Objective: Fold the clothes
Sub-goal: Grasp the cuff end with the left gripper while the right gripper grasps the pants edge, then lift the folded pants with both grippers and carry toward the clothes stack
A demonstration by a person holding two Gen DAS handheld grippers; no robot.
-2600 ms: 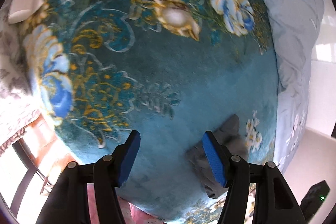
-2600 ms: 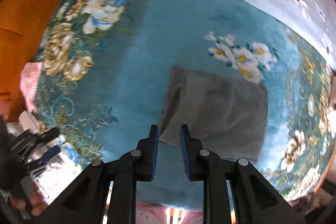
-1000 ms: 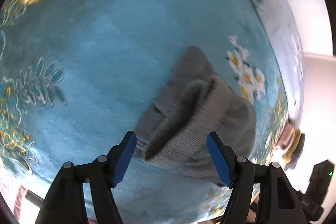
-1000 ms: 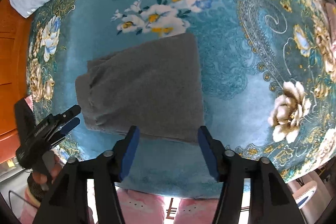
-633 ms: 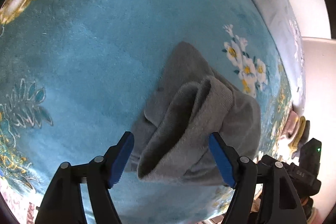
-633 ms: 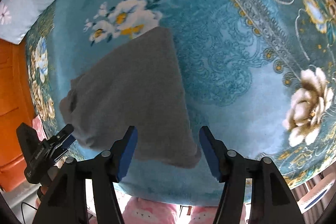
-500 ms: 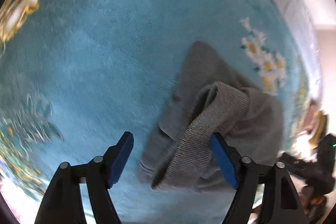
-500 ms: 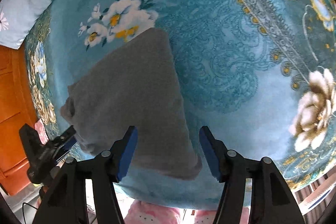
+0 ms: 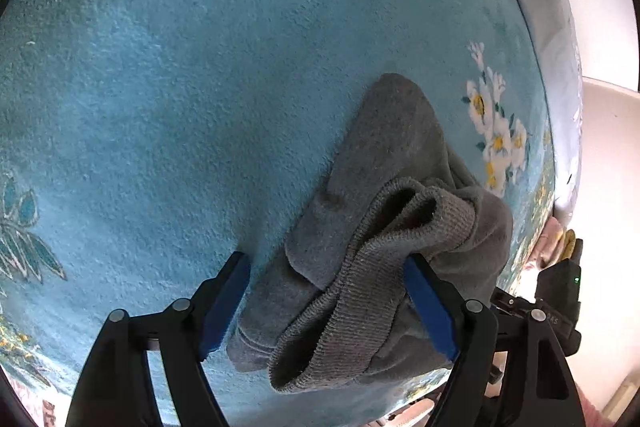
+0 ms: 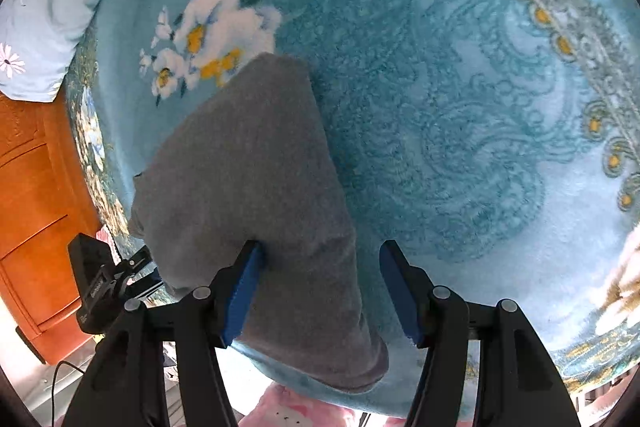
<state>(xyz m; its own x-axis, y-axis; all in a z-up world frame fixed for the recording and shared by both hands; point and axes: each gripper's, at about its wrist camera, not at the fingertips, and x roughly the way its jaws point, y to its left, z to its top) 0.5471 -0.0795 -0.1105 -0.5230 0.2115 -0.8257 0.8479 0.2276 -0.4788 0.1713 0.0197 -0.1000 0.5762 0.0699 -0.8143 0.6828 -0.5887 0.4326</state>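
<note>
A grey folded garment (image 9: pixel 384 163) lies on a teal floral blanket (image 9: pixel 200 67). In the left wrist view its ribbed cuff (image 9: pixel 360 307) bunches up between my left gripper's (image 9: pixel 328 303) blue pads, which stand wide apart around the near end of the cloth. In the right wrist view the garment (image 10: pixel 248 179) lies flat, and my right gripper (image 10: pixel 320 291) is open with its jaws on either side of the garment's near right edge. The left gripper's body (image 10: pixel 100 283) shows at the garment's left end.
A pale blue flowered pillow (image 10: pixel 52 7) lies at the blanket's (image 10: pixel 460 107) far left. An orange wooden cabinet (image 10: pixel 32 207) stands left of the bed. The right gripper's body (image 9: pixel 556 291) shows past the bed edge. Pink patterned fabric (image 10: pixel 288 407) lies under the near edge.
Both grippers have moved closer to the garment. The right gripper, shut 2.6 s ago, has opened. The left jaws now straddle the bunched cuff end.
</note>
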